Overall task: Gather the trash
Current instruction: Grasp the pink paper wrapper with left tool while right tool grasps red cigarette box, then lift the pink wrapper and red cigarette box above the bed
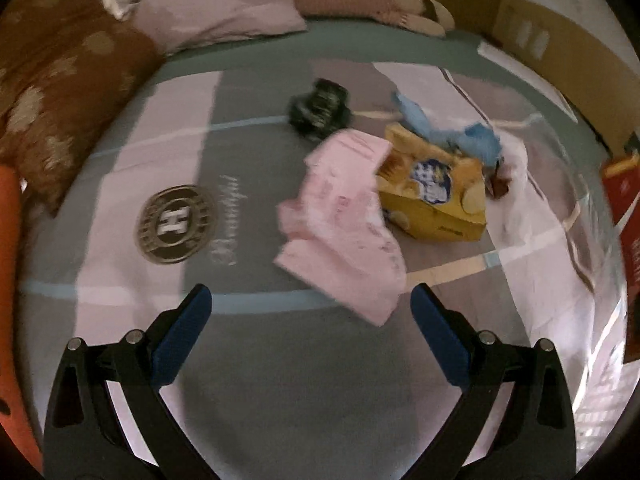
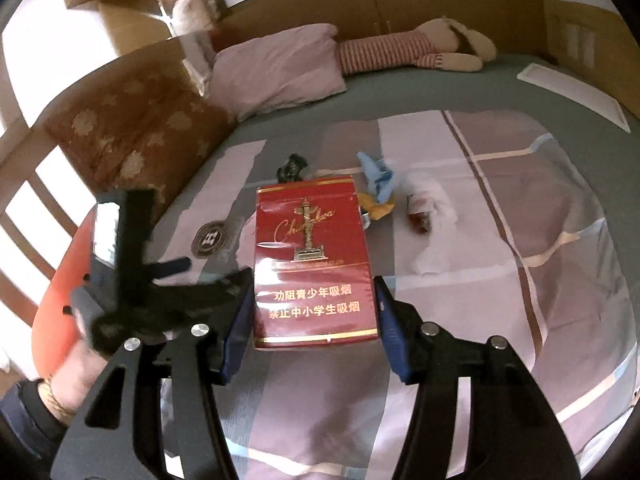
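Note:
My left gripper (image 1: pixel 311 300) is open and empty above the bed, just short of a crumpled pink wrapper (image 1: pixel 344 220). Behind the wrapper lie a yellow snack box (image 1: pixel 436 196), a blue crumpled wrapper (image 1: pixel 452 128) and a black crumpled bag (image 1: pixel 320 108). My right gripper (image 2: pixel 314 304) is shut on a red cigarette pack (image 2: pixel 314 260), held upright above the bed. Past it lie the blue wrapper (image 2: pixel 378 176), the black bag (image 2: pixel 292 168), a small brown item (image 2: pixel 418 212) and white tissue (image 2: pixel 440 236). The left gripper's body (image 2: pixel 128 264) shows at the left.
The bedspread (image 1: pixel 280 380) is striped grey and pink. A pink pillow (image 1: pixel 216 4), a brown cushion (image 1: pixel 60 88) and a plush rabbit (image 2: pixel 420 50) lie at the bed's head. A clear plastic bag edge (image 1: pixel 592 264) and the red pack (image 1: pixel 624 208) stand at the right.

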A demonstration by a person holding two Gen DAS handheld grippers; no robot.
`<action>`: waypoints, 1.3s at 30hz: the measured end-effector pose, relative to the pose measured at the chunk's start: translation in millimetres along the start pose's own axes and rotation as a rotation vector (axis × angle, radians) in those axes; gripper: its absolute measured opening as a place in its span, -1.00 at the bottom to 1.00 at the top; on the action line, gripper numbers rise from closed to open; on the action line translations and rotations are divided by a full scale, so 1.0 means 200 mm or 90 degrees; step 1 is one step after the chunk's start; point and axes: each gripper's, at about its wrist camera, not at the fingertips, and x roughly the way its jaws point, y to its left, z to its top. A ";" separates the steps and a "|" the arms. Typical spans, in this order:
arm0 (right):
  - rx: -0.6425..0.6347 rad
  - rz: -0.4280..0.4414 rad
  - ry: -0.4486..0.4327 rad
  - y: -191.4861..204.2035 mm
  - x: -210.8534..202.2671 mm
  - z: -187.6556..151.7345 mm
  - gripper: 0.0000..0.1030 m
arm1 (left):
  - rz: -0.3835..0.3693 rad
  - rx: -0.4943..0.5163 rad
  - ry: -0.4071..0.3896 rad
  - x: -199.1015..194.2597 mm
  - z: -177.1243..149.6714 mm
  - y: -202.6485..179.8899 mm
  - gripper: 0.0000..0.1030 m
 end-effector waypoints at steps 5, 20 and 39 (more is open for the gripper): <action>0.007 0.004 0.011 -0.03 0.04 0.01 0.10 | -0.024 0.011 0.022 0.16 0.06 -0.07 0.20; -0.044 0.010 -0.088 0.06 -0.20 -0.03 0.10 | 0.011 0.015 -0.158 -0.81 -0.21 0.01 -0.55; -0.082 -0.020 -0.104 0.13 -0.27 -0.16 0.10 | -0.011 -0.013 -0.151 -0.85 -0.44 0.11 -0.55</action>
